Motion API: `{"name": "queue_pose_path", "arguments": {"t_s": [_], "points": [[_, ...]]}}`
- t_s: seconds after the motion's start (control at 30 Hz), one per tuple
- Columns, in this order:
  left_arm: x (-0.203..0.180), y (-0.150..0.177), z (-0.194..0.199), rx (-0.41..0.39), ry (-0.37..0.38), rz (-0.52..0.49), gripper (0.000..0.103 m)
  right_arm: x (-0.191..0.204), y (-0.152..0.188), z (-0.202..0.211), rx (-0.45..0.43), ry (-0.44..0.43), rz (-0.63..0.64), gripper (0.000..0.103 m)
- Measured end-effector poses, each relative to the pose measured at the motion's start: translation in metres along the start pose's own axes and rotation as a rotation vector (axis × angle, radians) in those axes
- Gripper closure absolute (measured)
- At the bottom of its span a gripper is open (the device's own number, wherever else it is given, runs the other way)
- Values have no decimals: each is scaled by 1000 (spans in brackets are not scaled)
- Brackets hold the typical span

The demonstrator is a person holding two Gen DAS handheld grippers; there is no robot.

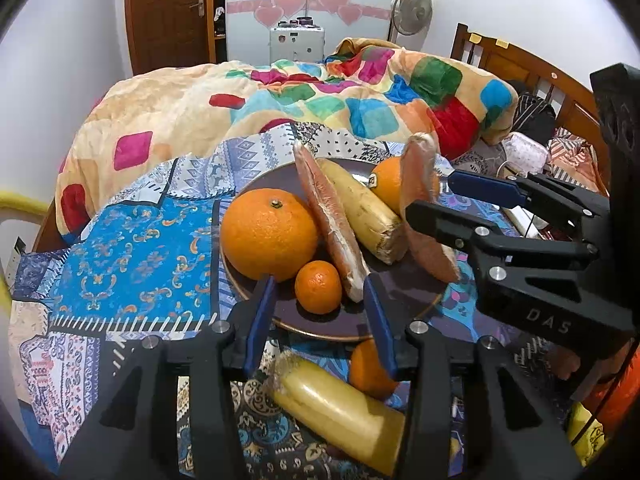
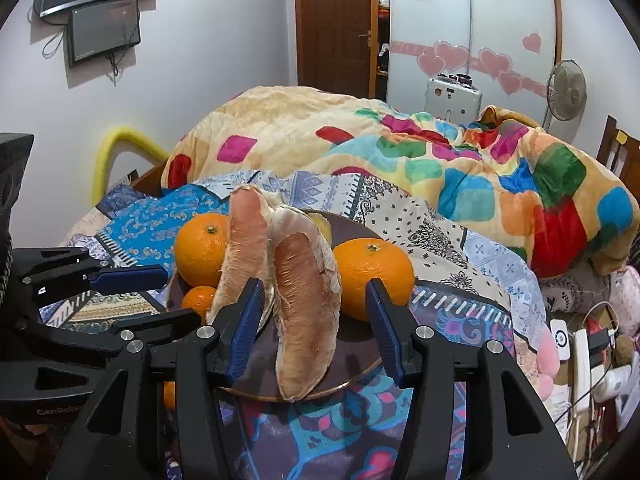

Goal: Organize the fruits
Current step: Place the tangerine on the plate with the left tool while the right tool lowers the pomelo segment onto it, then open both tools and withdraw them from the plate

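A dark plate (image 1: 404, 292) on the patterned cloth holds a large orange (image 1: 269, 234), a small mandarin (image 1: 318, 287), a wrapped banana piece (image 1: 362, 212), a second orange (image 1: 386, 183) and two pink pomelo wedges (image 1: 334, 224) (image 1: 420, 184). My left gripper (image 1: 320, 304) is open over the plate's near rim, its jaws either side of the mandarin. A wrapped banana piece (image 1: 340, 408) and an orange (image 1: 366, 372) lie on the cloth below it. My right gripper (image 2: 316, 316) is open around the near pomelo wedge (image 2: 306, 312); its pads are apart from the wedge.
A colourful blanket (image 1: 320, 96) is heaped on the bed behind the plate. Cables and a power strip (image 2: 580, 360) lie to the right. The wooden headboard (image 1: 520, 64) stands at far right. The left gripper shows at the left of the right wrist view (image 2: 132, 276).
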State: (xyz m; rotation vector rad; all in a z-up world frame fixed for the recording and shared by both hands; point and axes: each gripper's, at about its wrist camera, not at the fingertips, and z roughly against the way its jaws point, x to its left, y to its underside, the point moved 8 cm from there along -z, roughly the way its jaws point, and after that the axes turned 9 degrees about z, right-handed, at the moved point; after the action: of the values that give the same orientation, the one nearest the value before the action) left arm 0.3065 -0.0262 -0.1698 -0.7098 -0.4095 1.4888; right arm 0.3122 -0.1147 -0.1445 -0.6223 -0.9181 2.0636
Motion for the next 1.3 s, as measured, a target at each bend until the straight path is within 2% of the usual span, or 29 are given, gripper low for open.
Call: {"name": "queue_pose_path", "arguments": {"t_s": [0.1,0.17,0.4,0.5,0.7,0.77,1.13,1.17,1.23,1.3], "points": [[-1,0,14,-17,-2,0,54,0,0,9,-10,9,4,54],[-2,0,24,-32,-6,2,47,0,0,16,-16,7,1,54],[-7,9,53,-52,-15,6,45,3,6,43,-40,4,4,54],[-9,17,58,-50,-21,17,33,5,12,54,-45,0,3,54],[-14,42,57,-5,-28,44,30,12,26,72,-51,9,25,54],[-16,51,53,4,-52,51,20,15,32,77,-49,12,34,54],[-34,95,27,61,-95,42,20,9,59,79,-14,6,3,49],[-35,97,26,56,-93,45,29,7,61,78,-8,2,-6,49],[-38,97,26,60,-85,26,39,6,64,76,0,-5,-18,49],[-40,96,30,38,-94,1,43,5,68,74,8,-7,-23,49]]}}
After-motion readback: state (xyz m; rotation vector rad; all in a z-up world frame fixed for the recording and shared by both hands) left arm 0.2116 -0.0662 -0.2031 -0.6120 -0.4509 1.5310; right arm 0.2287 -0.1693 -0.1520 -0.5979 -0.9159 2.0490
